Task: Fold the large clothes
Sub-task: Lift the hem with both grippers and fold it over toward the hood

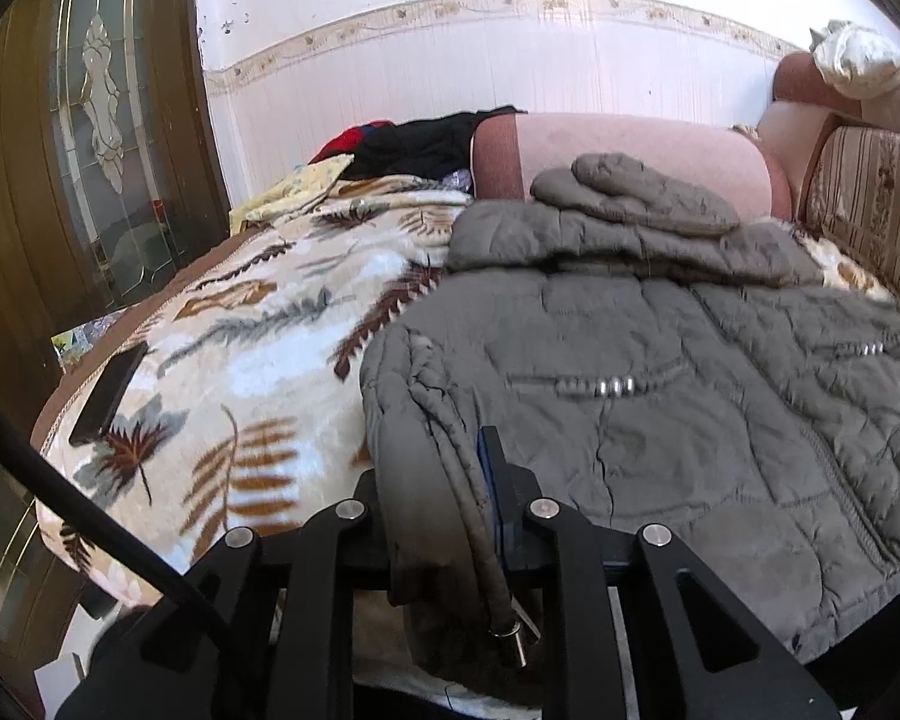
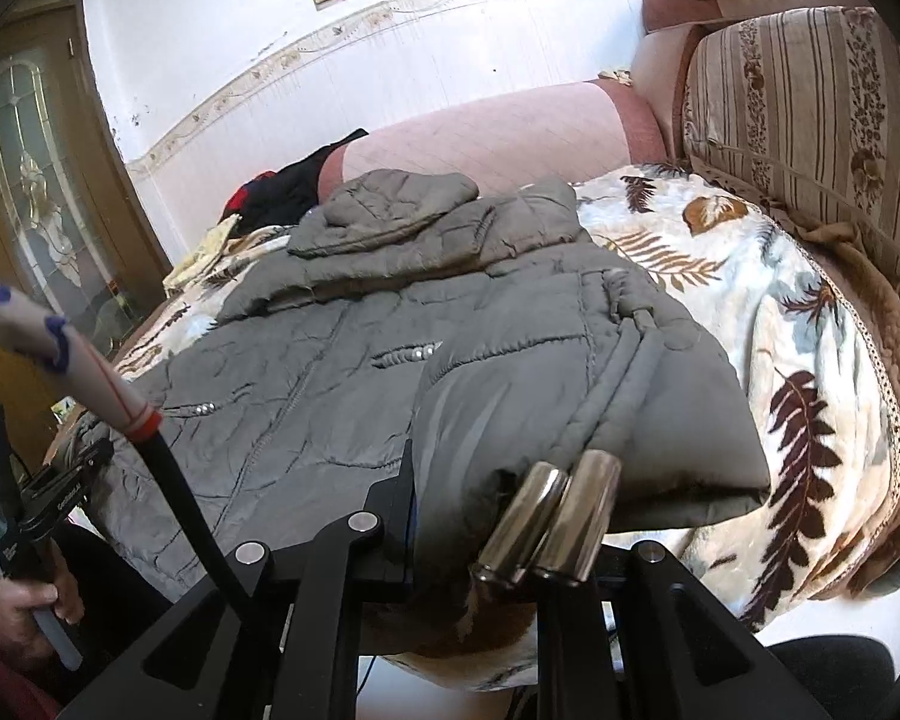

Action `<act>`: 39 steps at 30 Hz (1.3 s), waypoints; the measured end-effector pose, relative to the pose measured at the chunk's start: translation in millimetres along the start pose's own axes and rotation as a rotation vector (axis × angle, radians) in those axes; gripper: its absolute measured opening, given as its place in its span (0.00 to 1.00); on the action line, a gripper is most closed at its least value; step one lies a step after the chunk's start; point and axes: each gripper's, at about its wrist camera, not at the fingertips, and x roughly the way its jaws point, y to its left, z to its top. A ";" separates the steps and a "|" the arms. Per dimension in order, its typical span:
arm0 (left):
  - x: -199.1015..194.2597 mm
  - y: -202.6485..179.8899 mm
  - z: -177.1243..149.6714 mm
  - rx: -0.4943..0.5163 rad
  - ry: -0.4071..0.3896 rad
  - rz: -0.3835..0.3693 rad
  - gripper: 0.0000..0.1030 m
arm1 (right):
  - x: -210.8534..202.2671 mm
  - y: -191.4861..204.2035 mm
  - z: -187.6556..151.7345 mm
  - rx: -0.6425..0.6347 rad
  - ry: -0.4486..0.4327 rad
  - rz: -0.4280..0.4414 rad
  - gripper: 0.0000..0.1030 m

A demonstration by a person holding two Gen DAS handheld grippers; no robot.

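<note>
Left gripper [image 1: 444, 498]: fingers narrow, pinching hem corner of grey quilted jacket [image 1: 660, 372], drawstring toggle dangling at pinch

Right gripper [image 2: 480, 510]: fingers narrow, pinching opposite hem corner, two metal toggles [image 2: 549, 525] hanging there

Jacket long axis runs away from both grippers, hood [image 2: 390, 210] at far end; body flat on leaf-print blanket [image 1: 240, 324] of bed; both hands equally near hem
</note>
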 end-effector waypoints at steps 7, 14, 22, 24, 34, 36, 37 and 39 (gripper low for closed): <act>-3.7 8.9 89.6 -0.029 -0.077 -0.054 0.20 | -10.3 3.9 63.8 0.001 -0.080 0.055 0.16; 40.1 10.9 229.3 -0.094 -0.079 -0.124 0.30 | 14.6 4.3 184.2 0.026 -0.162 0.075 0.16; 116.2 2.3 359.1 -0.060 -0.172 0.057 0.53 | 151.1 3.6 337.4 0.083 -0.113 -0.014 0.16; 132.2 0.4 364.9 -0.057 -0.172 0.078 0.53 | 195.2 0.1 357.9 0.082 -0.093 -0.062 0.16; 198.2 -42.0 338.0 0.003 -0.072 -0.035 0.58 | 329.0 -62.0 367.8 0.289 0.105 -0.054 0.42; 215.8 -58.5 325.7 0.039 -0.047 -0.041 0.58 | 317.5 -69.0 368.2 0.318 0.067 0.039 0.50; 226.2 -67.8 319.0 0.054 -0.029 -0.055 0.58 | 306.9 -68.0 368.7 0.303 0.041 0.060 0.52; 244.0 -82.0 307.9 0.071 0.010 -0.083 0.58 | 290.3 -53.5 367.4 0.224 0.029 0.047 0.54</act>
